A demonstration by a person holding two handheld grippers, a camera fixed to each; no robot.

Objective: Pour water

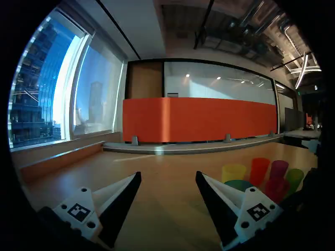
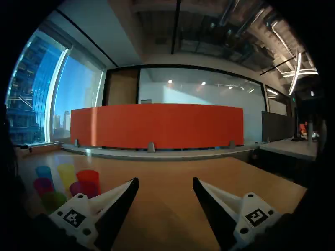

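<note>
The left gripper [image 1: 168, 175] hangs low over a pale wooden tabletop [image 1: 125, 163], its two dark-tipped white fingers spread well apart with nothing between them. The right gripper [image 2: 165, 180] is in the same state, fingers wide and empty above the same tabletop [image 2: 234, 175].

A cluster of translucent coloured plastic cups [image 1: 274, 188] stands upright on the near part of the table, to the right of the left gripper and just beside its right finger. In the left gripper view I can pick out a yellow cup [image 1: 233, 172], an orange cup [image 1: 259, 169], a magenta cup [image 1: 279, 168] and a green cup [image 1: 295, 178]. In the right gripper view the cluster [image 2: 67, 184] sits to the left of the right gripper, near its left finger, so the cups stand between the two tools. They are dim and pushed to the rim of both views, so I cannot tell whether any of them holds water.

Along the far edge of the table runs a long orange partition panel [image 1: 197, 119] [image 2: 159, 125]. To the left is a tall window [image 1: 50, 96] with towers beyond the glass.
</note>
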